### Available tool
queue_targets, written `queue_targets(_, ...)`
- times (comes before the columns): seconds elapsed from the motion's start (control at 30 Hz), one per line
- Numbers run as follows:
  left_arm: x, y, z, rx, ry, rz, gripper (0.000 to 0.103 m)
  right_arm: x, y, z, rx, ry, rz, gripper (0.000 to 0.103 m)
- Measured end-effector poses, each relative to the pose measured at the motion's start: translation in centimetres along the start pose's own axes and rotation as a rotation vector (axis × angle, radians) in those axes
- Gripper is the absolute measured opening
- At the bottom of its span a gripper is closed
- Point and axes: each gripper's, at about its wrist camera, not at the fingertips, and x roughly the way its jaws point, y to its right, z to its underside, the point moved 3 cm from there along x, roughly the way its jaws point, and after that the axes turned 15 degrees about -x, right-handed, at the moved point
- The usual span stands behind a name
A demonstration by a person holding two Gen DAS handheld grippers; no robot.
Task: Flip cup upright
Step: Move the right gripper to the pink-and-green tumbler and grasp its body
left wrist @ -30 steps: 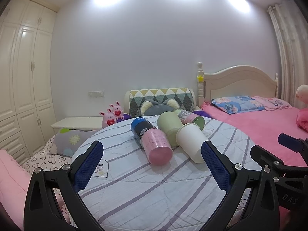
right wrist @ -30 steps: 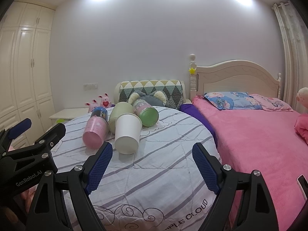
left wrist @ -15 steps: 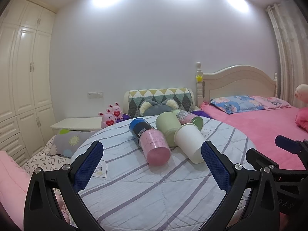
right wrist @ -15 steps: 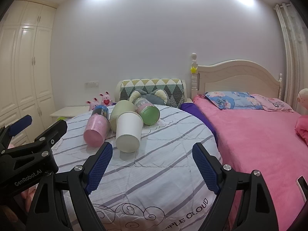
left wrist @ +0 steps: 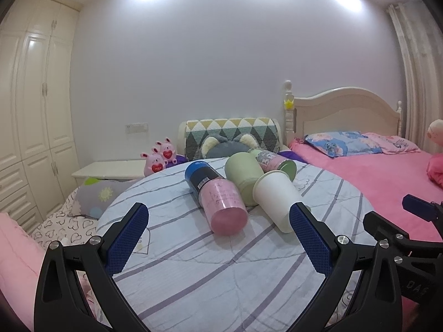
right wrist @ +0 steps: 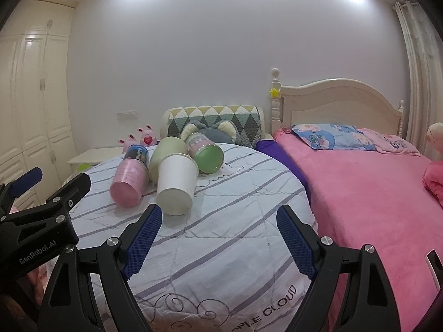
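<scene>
Several cups lie on their sides in a cluster on a round table with a striped cloth (left wrist: 193,262). A white paper cup (left wrist: 275,199) (right wrist: 176,182) lies nearest, base toward me. A pink cup (left wrist: 221,204) (right wrist: 128,182) with a blue-black cup (left wrist: 200,175) behind it lies to its left. A pale green cup (left wrist: 243,175) (right wrist: 166,152) and a green-bottomed patterned cup (left wrist: 272,160) (right wrist: 206,152) lie behind. My left gripper (left wrist: 218,238) is open, short of the cups. My right gripper (right wrist: 218,235) is open, just right of the white cup.
A pink bed (right wrist: 373,193) with pillows stands right of the table. A patterned headboard cushion (left wrist: 232,135) and pink plush rabbits (left wrist: 160,155) sit behind. A white nightstand (left wrist: 108,168) and wardrobe (left wrist: 30,124) are at the left.
Both grippers have edged a little closer to the cups. The cups have not moved. Both stay open.
</scene>
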Motion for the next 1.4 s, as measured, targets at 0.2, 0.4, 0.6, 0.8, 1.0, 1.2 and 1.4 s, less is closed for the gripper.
queue_targets(0.2, 2.7, 0.3, -0.7, -0.017, -0.043, -0.007, 0.103, 2.0, 1.0, -0.7, 0.000, -0.049, 0.012, 0.086)
queue_targets(0.4, 6.0, 0.4, -1.6, -0.034, -0.103, -0.021, 0.103, 5.0, 1.6, -2.2, -0.006, -0.081, 0.007, 0.086)
queue_targets(0.6, 10.3, 0.9, -3.1, -0.041, -0.188, -0.058, 0.103, 9.3, 2.4, -5.1, 0.002, -0.121, -0.018, 0.086)
queue_targets(0.8, 14.8, 1.9, -4.4, -0.026, -0.325, -0.088, 0.103, 14.8, 3.2, -8.1, 0.000, -0.203, -0.080, 0.086)
queue_targets(1.0, 18.0, 2.5, -6.4, -0.020, -0.421, -0.140, 0.103, 18.7, 2.9, -10.7, -0.034, -0.310, -0.147, 0.086)
queue_targets(1.2, 20.6, 2.3, -8.7, -0.048, -0.501, -0.179, 0.103, 22.5, 2.5, -13.0, -0.083, -0.424, -0.205, 0.086)
queue_targets(1.4, 23.8, 1.5, -9.3, -0.079, -0.588, -0.230, 0.103, 27.2, 1.5, -12.7, -0.129, -0.566, -0.274, 0.086)
